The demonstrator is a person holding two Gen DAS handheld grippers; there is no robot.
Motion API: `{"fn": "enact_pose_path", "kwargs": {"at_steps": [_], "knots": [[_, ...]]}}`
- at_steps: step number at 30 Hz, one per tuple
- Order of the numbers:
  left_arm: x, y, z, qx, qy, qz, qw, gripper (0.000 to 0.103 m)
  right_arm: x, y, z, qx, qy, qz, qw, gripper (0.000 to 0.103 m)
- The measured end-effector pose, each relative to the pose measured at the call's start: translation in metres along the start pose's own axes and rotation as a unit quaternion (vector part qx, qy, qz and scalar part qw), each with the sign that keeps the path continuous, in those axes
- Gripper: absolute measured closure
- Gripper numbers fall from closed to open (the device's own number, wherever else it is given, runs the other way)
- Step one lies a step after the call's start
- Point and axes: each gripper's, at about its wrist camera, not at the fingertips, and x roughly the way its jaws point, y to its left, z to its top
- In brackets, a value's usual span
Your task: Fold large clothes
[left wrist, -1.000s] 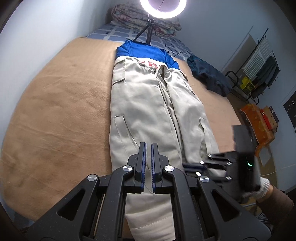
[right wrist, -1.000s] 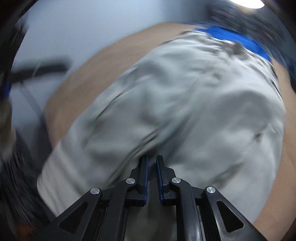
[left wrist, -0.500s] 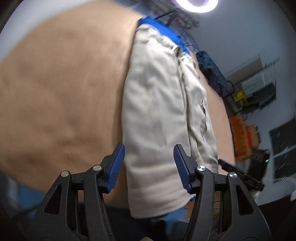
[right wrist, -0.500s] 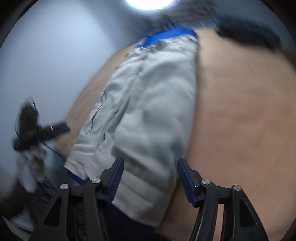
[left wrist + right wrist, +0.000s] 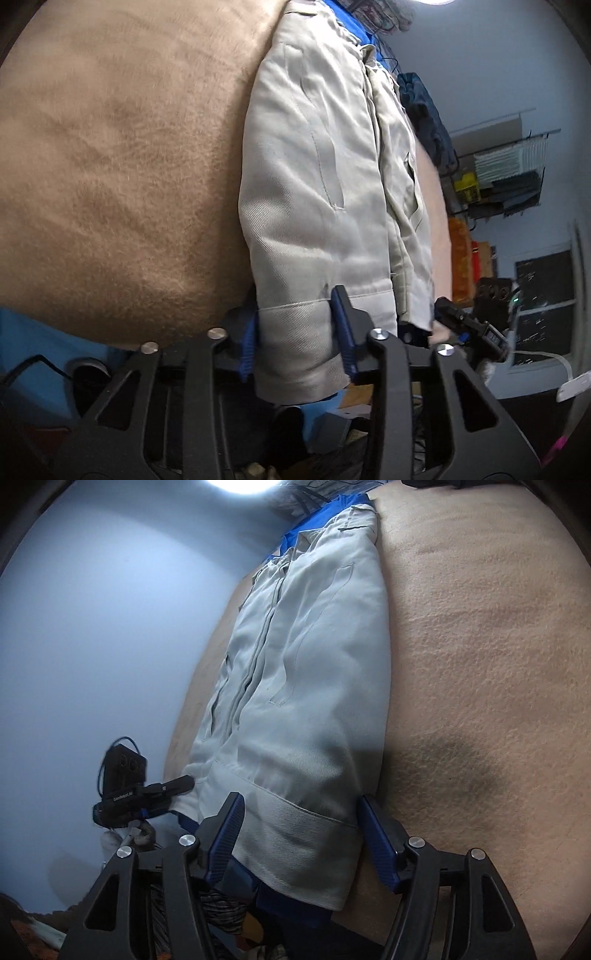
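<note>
Now both grippers have dropped from over the jacket point(image 5: 317, 177) to its hem at the bed point(image 5: 110, 147) edge. Left gripper point(image 5: 297, 339): jaws just closing, hem corner between pads, contact unclear. Right gripper point(image 5: 303, 840): wide, straddling the other corner, not pinching. I judge a lengthwise fold next. No legible writing on the jacket now.

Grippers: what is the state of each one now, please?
Left gripper: closing on the jacket hem; grip cannot be told.
Right gripper: open, straddling the hem.
</note>
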Motion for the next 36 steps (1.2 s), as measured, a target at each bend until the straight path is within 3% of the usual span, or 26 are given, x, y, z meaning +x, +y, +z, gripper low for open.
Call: {"fn": "enact_pose_path", "kwargs": {"at_steps": [2, 5, 6, 7, 9, 11, 14, 16, 18, 21, 24, 29, 31, 33, 36], "knots": [[-0.004, -0.005, -0.002, 0.012, -0.009, 0.004, 0.9999, 0.076, -0.005, 0.003, -0.004, -0.016, -0.003, -0.027, 1.000, 0.042], [-0.006, -0.009, -0.003, 0.019, -0.016, 0.005, 0.9997, 0.079, -0.004, 0.009, -0.007, -0.025, -0.003, -0.034, 0.999, 0.040], [-0.007, -0.008, -0.002, 0.019, -0.017, 0.005, 0.9997, 0.080, -0.001, 0.009, -0.007, -0.027, 0.003, -0.041, 0.999, 0.046], [-0.009, -0.009, -0.002, 0.019, -0.019, 0.005, 0.9996, 0.081, 0.001, 0.010, -0.007, -0.031, 0.005, -0.048, 0.998, 0.063], [-0.017, -0.013, -0.002, 0.023, -0.028, 0.002, 0.9993, 0.083, 0.003, 0.021, -0.006, -0.067, 0.019, -0.084, 0.994, 0.081], [-0.020, -0.016, -0.005, 0.045, -0.035, 0.020, 0.9982, 0.083, 0.002, 0.037, -0.005, -0.116, 0.025, -0.118, 0.986, 0.086], [-0.007, -0.010, -0.006, 0.052, -0.021, 0.046, 0.9974, 0.083, 0.006, 0.045, -0.013, -0.162, 0.040, -0.167, 0.972, 0.079], [-0.006, -0.006, -0.003, 0.042, -0.016, 0.032, 0.9985, 0.082, -0.004, 0.049, -0.014, -0.152, 0.019, -0.177, 0.972, 0.065], [-0.007, -0.004, -0.001, 0.036, -0.014, 0.023, 0.9990, 0.082, -0.020, 0.060, -0.015, -0.154, -0.026, -0.185, 0.970, 0.065], [-0.005, -0.003, -0.001, 0.033, -0.012, 0.023, 0.9991, 0.082, -0.029, 0.095, -0.022, -0.201, -0.060, -0.152, 0.966, 0.065], [-0.008, 0.001, -0.002, 0.025, -0.011, 0.015, 0.9995, 0.082, -0.003, 0.130, -0.031, -0.261, -0.036, -0.130, 0.956, 0.053], [-0.009, 0.001, -0.004, 0.028, -0.011, 0.013, 0.9995, 0.082, 0.053, 0.155, -0.047, -0.338, 0.015, -0.162, 0.927, 0.053], [-0.010, 0.001, -0.004, 0.029, -0.011, 0.013, 0.9994, 0.082, 0.074, 0.156, -0.049, -0.355, 0.030, -0.194, 0.914, 0.061], [-0.011, 0.003, -0.005, 0.029, -0.011, 0.011, 0.9995, 0.082, 0.083, 0.153, -0.050, -0.368, 0.035, -0.214, 0.904, 0.076], [-0.011, 0.003, -0.005, 0.027, -0.011, 0.010, 0.9995, 0.082, 0.071, 0.142, -0.047, -0.356, 0.038, -0.192, 0.914, 0.098]]}}
